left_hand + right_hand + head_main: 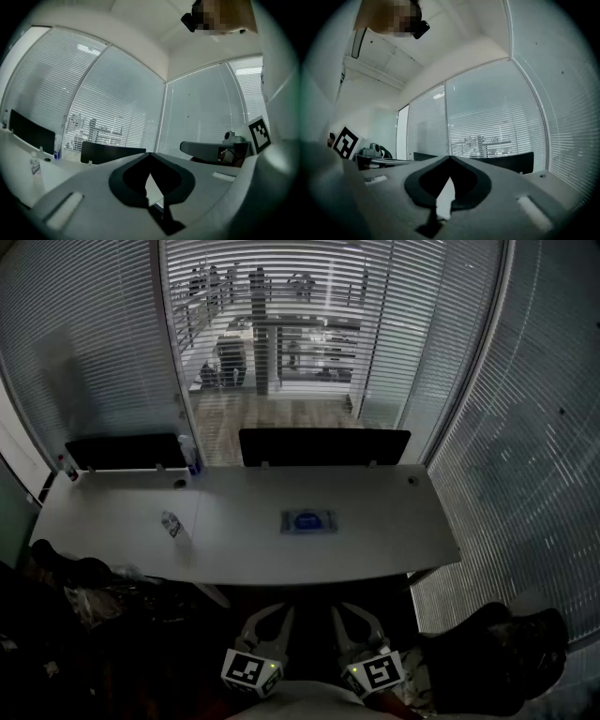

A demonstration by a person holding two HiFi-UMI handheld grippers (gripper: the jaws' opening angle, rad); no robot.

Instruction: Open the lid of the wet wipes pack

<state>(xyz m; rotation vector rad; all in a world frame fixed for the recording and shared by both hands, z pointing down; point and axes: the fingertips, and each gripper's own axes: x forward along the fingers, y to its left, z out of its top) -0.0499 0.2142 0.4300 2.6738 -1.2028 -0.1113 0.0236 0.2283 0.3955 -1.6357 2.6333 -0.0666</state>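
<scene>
The left gripper (150, 154) has its jaws drawn together, tips meeting, with nothing between them. The right gripper (450, 158) is closed the same way and holds nothing. In the head view both sit side by side at the bottom centre of the frame (each with its marker cube nearest the lower edge), below the near edge of the white table (394, 521). The wet wipes pack (308, 521) lies flat on that table at the middle of the frame, well apart from both grippers, and its lid is too small to judge. A small clear bottle (172, 524) is on the table to the left of it. Further up and left, a blue-capped bottle (191, 457) stands beside a dark panel (125, 451). Slatted blinds (84, 343) fill the top.
</scene>
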